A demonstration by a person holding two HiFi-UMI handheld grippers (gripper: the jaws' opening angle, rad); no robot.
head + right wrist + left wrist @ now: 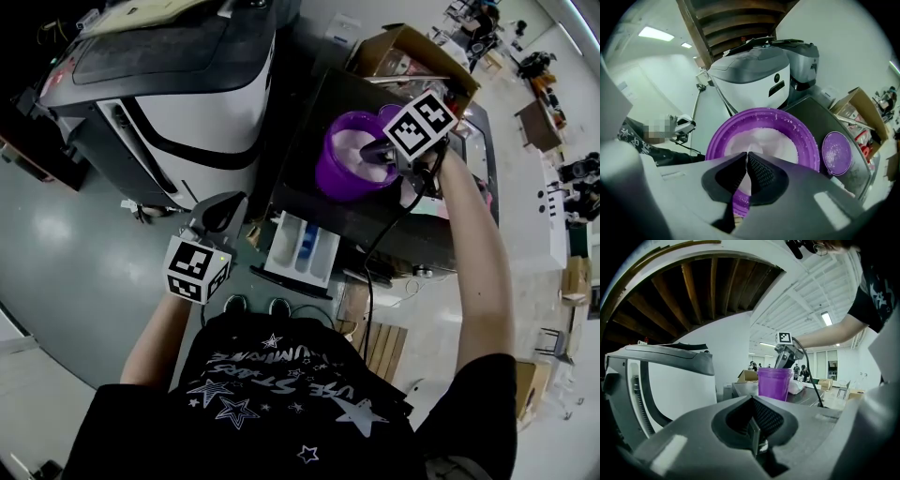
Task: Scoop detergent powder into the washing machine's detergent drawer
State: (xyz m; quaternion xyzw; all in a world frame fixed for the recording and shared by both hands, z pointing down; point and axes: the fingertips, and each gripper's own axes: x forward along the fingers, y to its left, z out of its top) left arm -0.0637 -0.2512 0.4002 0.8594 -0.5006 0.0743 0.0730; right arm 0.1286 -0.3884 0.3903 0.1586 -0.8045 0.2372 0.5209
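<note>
Scooping stage, by the look of it, and no powder seems to have been carried to the drawer yet. The right gripper point(746, 157) is held just above the purple tub point(808, 140) and pointed down at the white detergent powder point(764, 138) inside. Its fingers are pressed together at the tips and nothing is seen sticking out past them. No scoop can be picked out in any view, so maybe it's buried, or it's just not there.

The tub is parked on the dark top of the washing machine point(305, 164). The detergent drawer point(284, 242) is pulled out at the front, below the tub on the person's side. No powder can be made out in it from here.

The left gripper point(752, 404) is held low and off to the left, well apart from the tub, with its fingers closed on nothing.

Next move, probably: something to scoop with has to be gripped, or the powder dug into. Then the load has to be lifted level and brought down over the drawer without being spilled on the machine top.

Count:
- one tub
- one purple lid point(836, 152), laid beside the tub and dusted with powder
- one drawer
- two grippers
- one cardboard box point(412, 52) behind the machine
- a second, white-and-grey machine point(187, 103) alongside the first
</note>
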